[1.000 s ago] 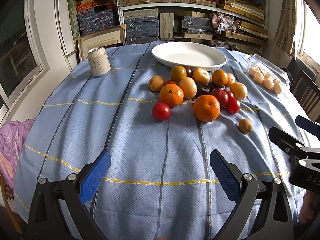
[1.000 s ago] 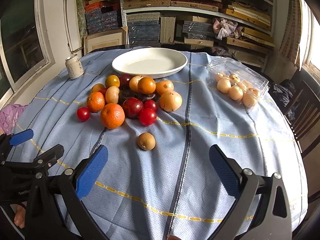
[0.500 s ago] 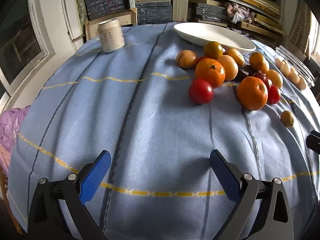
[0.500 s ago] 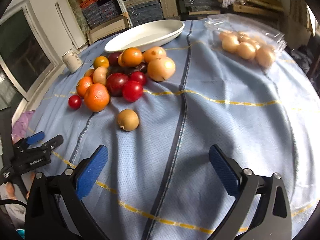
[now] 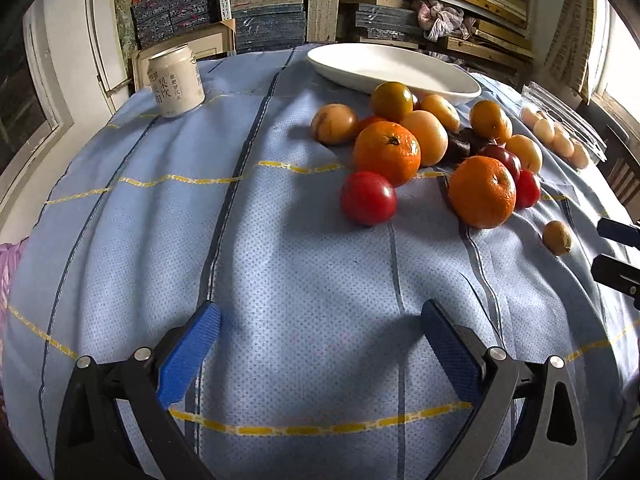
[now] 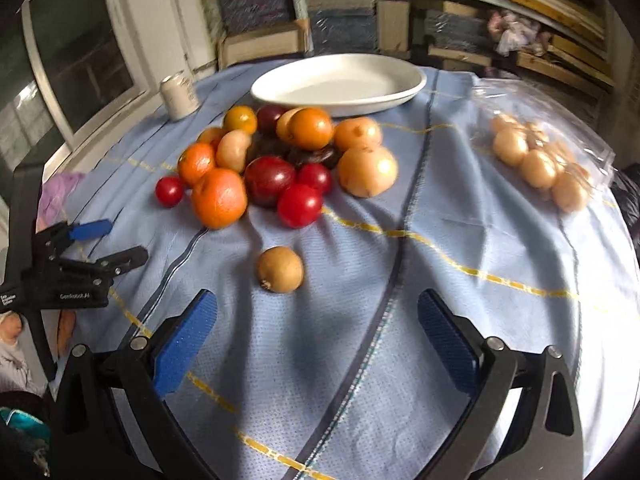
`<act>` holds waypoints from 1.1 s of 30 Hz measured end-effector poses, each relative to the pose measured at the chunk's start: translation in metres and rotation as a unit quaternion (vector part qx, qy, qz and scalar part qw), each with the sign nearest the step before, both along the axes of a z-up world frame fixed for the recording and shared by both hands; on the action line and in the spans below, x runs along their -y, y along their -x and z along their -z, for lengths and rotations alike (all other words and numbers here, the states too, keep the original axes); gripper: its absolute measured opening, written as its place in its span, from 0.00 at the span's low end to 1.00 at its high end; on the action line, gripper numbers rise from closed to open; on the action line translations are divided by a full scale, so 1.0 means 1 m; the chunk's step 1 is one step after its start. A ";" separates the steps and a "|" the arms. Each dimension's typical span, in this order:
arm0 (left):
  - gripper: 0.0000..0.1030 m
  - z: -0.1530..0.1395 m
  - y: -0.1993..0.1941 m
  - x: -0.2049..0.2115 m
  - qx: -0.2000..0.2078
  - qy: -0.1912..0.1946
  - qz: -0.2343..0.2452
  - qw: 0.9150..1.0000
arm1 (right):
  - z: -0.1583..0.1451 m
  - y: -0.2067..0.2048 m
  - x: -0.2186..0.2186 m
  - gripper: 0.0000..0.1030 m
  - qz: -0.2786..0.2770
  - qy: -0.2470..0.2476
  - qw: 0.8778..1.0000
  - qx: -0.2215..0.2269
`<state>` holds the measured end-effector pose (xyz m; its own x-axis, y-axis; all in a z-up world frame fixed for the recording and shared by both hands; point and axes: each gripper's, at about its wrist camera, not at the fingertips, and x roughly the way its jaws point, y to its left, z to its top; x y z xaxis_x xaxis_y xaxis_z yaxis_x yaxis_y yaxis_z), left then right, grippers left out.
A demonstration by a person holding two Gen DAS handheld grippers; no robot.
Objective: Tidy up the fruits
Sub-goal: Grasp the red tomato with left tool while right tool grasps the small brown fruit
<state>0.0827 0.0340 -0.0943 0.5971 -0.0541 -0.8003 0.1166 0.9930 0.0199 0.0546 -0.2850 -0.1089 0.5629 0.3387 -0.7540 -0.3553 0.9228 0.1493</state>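
A pile of fruit [image 5: 424,148] lies on the blue tablecloth in front of an empty white oval plate [image 5: 392,70]: oranges, red tomatoes, yellow and dark fruits. A red tomato [image 5: 368,198] is nearest my left gripper [image 5: 320,344], which is open and empty low over the cloth. In the right wrist view a small brown fruit [image 6: 280,269] lies apart from the pile [image 6: 280,160], just ahead of my open, empty right gripper [image 6: 318,342]. The plate [image 6: 340,84] is behind the pile.
A drink can [image 5: 176,80] stands at the back left. A clear plastic box of pale round fruits [image 6: 540,156] sits at the right. The round table's edge drops off on all sides. Shelves of stacked boxes line the back wall.
Both grippers have moved forward and lower toward the fruit. The right gripper now has the small brown fruit close ahead. Both stay open.
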 end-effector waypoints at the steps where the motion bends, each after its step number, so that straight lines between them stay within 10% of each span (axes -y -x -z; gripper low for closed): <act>1: 0.97 0.000 0.000 0.000 0.000 0.000 0.000 1.000 | 0.000 -0.002 -0.001 0.94 -0.004 -0.001 1.000 -0.001; 12: 0.97 -0.021 -0.028 0.022 0.019 -0.013 0.076 0.997 | 0.004 -0.009 -0.006 0.93 -0.039 -0.017 0.999 0.006; 15: 0.97 -0.020 -0.043 0.027 0.025 -0.018 0.084 0.996 | 0.006 -0.015 -0.012 0.65 -0.038 -0.005 0.999 0.001; 22: 0.97 -0.021 -0.048 0.028 0.038 0.025 0.109 0.993 | 0.015 -0.025 -0.021 0.59 -0.038 -0.015 0.999 0.000; 28: 0.65 -0.006 -0.054 0.037 0.007 0.036 0.133 0.990 | 0.015 -0.027 -0.026 0.46 -0.040 -0.013 0.999 0.008; 33: 0.63 -0.006 -0.056 0.032 0.011 0.048 0.127 0.991 | 0.016 -0.031 -0.024 0.40 -0.046 -0.028 0.999 0.003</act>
